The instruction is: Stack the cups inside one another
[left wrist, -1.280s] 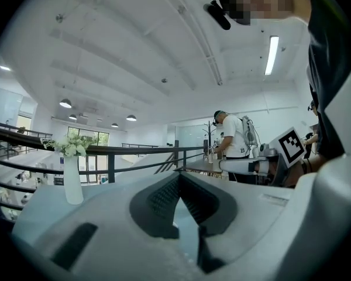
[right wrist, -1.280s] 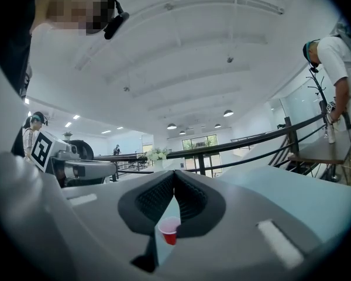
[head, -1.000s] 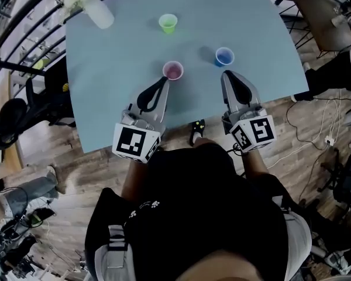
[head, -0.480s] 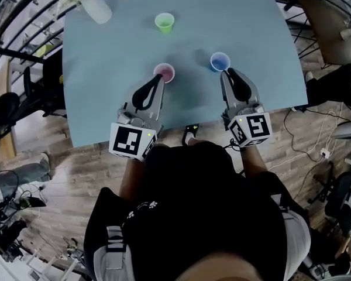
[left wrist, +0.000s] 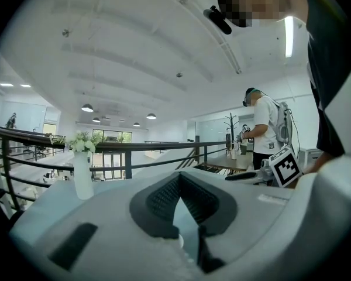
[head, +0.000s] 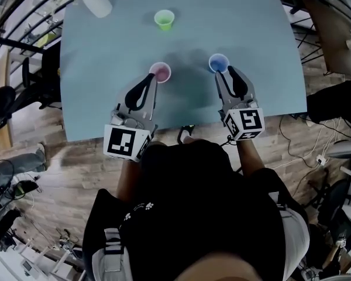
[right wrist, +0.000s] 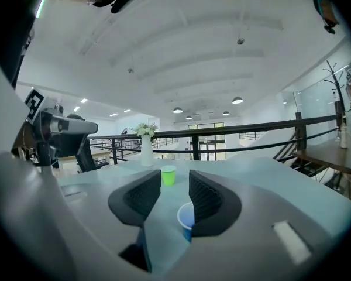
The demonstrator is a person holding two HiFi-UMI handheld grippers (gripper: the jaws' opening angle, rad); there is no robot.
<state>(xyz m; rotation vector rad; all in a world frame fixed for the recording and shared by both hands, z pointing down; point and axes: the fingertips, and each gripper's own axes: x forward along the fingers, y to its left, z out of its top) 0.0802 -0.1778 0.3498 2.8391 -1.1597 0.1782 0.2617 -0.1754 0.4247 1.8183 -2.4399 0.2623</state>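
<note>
Stacking, first pick-up: right gripper (right wrist: pixel 174 183), jaws just opening, blue cup (right wrist: pixel 186 218) in their gap, ungripped, by the tabletop's (head: pixel 105 51) near edge; left gripper (left wrist: pixel 178 177), jaws closed, empty, short of pink cup (head: pixel 159 72); green cup (head: pixel 164 19) toward far edge; next, probably: close, lift.

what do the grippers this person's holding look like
The left gripper and right gripper match: pale grey shells, curved jaws lined with black ribbed pads, and a cube with black-and-white square markers at the rear. The person wears a black top.
</note>
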